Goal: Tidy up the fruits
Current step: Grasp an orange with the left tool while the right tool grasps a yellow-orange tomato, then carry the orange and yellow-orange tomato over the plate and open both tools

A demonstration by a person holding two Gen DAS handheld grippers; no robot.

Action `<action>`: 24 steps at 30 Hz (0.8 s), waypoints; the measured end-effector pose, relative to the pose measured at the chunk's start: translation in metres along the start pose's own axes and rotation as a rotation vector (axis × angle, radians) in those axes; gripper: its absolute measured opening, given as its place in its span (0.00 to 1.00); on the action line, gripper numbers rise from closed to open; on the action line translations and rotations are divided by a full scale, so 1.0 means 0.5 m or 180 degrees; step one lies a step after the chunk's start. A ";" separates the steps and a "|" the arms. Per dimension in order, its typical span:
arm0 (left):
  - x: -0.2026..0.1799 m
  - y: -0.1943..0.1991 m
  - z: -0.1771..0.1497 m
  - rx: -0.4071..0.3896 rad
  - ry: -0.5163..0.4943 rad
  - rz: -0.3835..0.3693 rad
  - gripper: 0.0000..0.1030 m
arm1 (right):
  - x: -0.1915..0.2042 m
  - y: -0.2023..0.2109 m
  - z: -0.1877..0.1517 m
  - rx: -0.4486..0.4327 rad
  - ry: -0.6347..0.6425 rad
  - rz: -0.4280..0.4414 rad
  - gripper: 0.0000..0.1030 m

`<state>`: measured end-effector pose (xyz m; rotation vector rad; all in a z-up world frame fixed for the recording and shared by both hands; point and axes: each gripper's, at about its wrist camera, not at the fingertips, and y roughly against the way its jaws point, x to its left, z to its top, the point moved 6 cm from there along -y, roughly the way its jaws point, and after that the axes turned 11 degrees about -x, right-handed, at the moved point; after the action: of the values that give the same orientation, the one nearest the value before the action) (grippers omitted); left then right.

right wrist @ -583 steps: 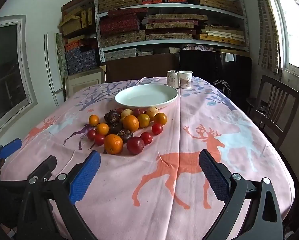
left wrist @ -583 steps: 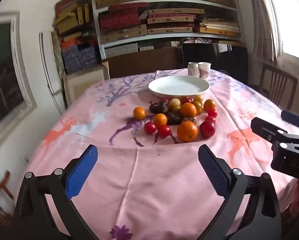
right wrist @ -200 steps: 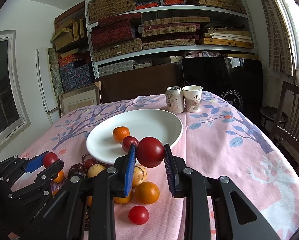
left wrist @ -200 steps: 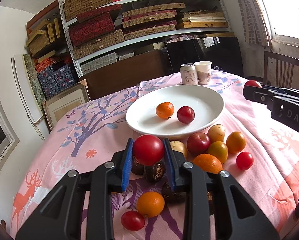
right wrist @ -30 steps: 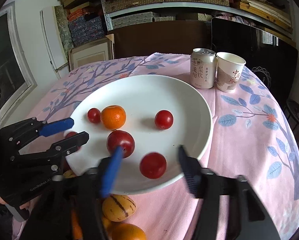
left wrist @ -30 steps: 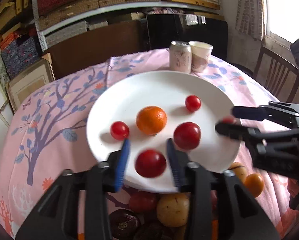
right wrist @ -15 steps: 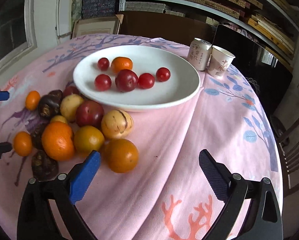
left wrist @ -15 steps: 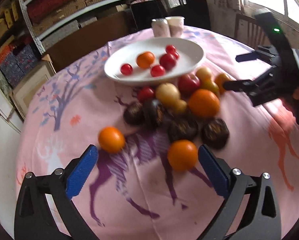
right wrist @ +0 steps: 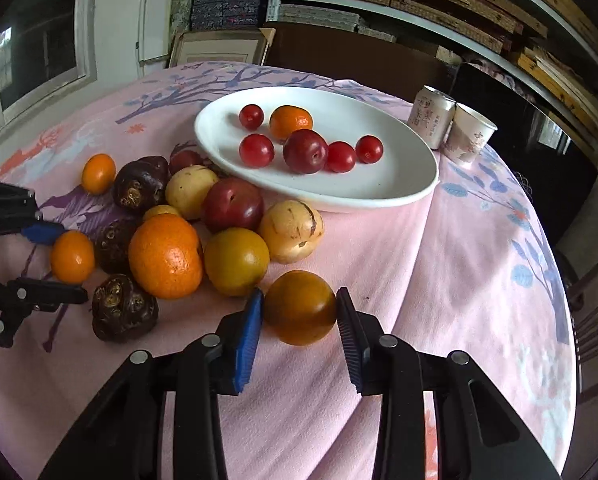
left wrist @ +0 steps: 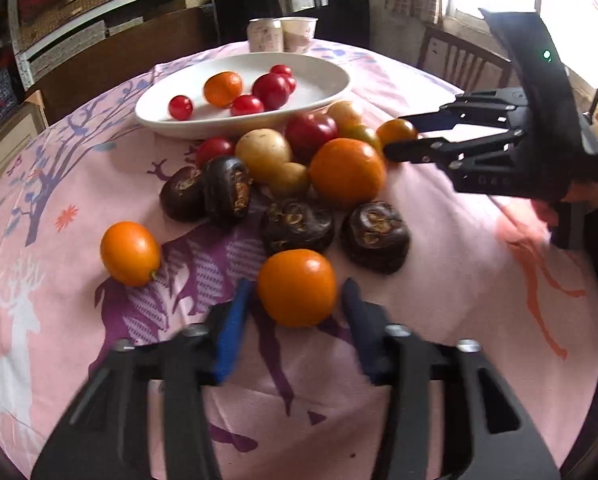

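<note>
Near edge of the fruit pile, pink tablecloth [left wrist: 439, 320]. Left gripper [left wrist: 297, 322] jaws closing around a small orange fruit [left wrist: 297, 287], pads not yet pressing. Right gripper [right wrist: 299, 322] closing onto an amber-orange fruit [right wrist: 299, 307], pads touching its sides. Likely light, smooth, bruisable: grip across the widest part.

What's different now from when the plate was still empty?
Six fruits now lie on the plate. Each hand-held gripper has come down around another: the left is closing on an orange fruit, the right on a darker orange one. The can and cup stayed put.
</note>
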<state>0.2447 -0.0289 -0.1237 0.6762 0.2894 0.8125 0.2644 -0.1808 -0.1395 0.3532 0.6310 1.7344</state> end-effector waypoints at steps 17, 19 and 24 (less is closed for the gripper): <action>0.061 -0.007 0.191 -0.0625 0.0172 0.0512 0.34 | -0.110 -0.006 0.137 -0.0521 -0.0847 0.0080 0.36; 0.076 -0.035 0.216 -0.0621 0.0160 0.0569 0.34 | -0.107 -0.029 0.148 -0.0508 -0.0820 0.0098 0.36; 0.116 -0.108 0.244 -0.0502 0.0223 0.0726 0.34 | -0.091 -0.075 0.166 -0.0453 -0.0772 0.0150 0.36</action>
<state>0.3730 -0.0662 -0.0659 0.5389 0.2108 1.0668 0.3513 -0.2001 -0.0899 0.4729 0.3245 1.7369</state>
